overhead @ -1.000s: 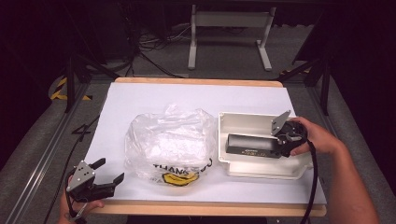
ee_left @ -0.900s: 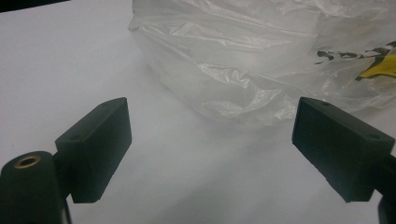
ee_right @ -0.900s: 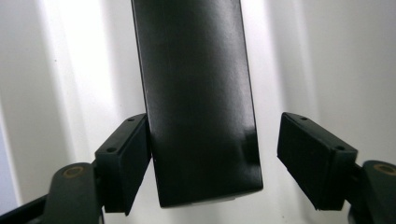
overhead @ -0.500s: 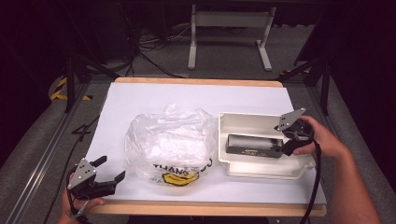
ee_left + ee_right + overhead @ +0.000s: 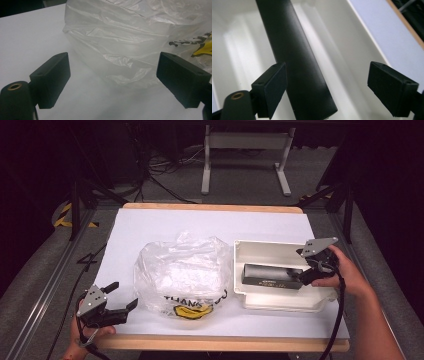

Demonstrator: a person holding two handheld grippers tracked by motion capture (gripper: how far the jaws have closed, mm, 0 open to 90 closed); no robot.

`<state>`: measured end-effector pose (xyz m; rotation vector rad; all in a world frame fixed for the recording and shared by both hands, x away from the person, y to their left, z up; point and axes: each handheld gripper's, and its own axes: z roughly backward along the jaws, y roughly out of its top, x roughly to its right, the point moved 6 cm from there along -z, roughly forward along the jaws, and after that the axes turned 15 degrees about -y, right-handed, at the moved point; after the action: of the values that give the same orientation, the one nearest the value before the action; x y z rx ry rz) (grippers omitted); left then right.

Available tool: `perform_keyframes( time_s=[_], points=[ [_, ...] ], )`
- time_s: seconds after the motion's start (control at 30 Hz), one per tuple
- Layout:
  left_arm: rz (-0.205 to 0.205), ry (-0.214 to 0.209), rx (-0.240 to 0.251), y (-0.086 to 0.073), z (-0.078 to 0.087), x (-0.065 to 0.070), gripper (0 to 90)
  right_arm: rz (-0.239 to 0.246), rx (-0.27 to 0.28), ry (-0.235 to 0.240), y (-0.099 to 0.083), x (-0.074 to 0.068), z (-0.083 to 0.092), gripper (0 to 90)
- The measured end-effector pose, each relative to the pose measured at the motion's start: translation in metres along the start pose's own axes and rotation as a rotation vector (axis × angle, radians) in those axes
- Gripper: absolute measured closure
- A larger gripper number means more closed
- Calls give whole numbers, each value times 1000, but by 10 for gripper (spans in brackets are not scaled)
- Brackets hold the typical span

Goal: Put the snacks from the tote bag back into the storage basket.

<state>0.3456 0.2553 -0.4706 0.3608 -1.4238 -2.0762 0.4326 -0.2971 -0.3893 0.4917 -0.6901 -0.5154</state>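
Jaws of right gripper (image 5: 327, 87) now spread, withdrawn from black bar (image 5: 294, 62) between them, likely released into tray (image 5: 260, 251).

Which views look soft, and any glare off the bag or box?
High view: even light on the white table sheet, dark surroundings, crinkled clear plastic bag shows faint sheen. Left gripper view: near black tool pads soft, bag sharper. Right gripper view: long matte black box has dull highlight in the glossy white tray.
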Motion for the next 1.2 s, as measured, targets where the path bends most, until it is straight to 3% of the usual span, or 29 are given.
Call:
perform_keyframes(
  time_s=[0.2,0.3,0.5,0.73,1.2],
  points=[
    [-7,-8,1,3,-5,-2,129,-56,15,-61,4,2,7,166],
    [-9,-10,-1,3,-6,-3,129,-103,5,-50,2,3,10,186],
    [-17,-18,-1,6,-9,-3,129,-192,25,-92,-3,11,15,192],
    [-16,-21,-2,6,-10,-3,129,-231,43,-158,-4,16,23,190],
    [-19,-23,-3,6,-10,-3,129,-283,38,-204,-13,7,35,188]
  ],
)
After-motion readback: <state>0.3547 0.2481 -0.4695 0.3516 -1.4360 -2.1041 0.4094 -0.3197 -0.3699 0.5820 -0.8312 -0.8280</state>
